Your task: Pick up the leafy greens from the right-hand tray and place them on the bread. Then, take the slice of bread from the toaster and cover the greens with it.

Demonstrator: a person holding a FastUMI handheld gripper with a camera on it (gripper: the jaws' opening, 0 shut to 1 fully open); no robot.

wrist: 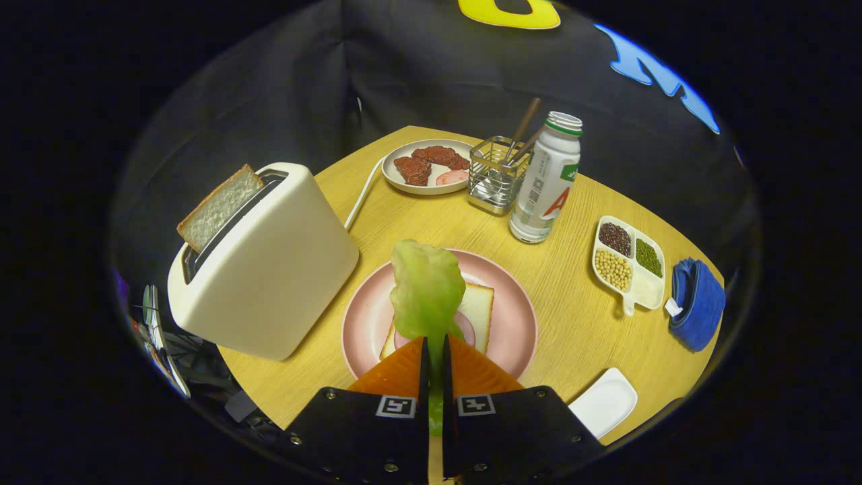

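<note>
My gripper [434,350] is shut on a pale green lettuce leaf [426,289], which stands up ahead of the fingertips. The leaf hangs over a slice of bread [479,310] with a round pink slice on it, lying on a pink plate [512,323] just beyond the fingers. A white toaster [269,263] stands left of the plate, with a second slice of bread [217,206] sticking up out of its slot. A small white tray [605,401] lies bare to the right of the fingers.
Beyond the plate stand a white bottle [545,182], a wire cutlery holder [495,176] and a plate of meat slices [427,168]. A divided dish of beans [626,259] and a blue cloth [697,303] lie at the right. The toaster's cord [363,192] runs back.
</note>
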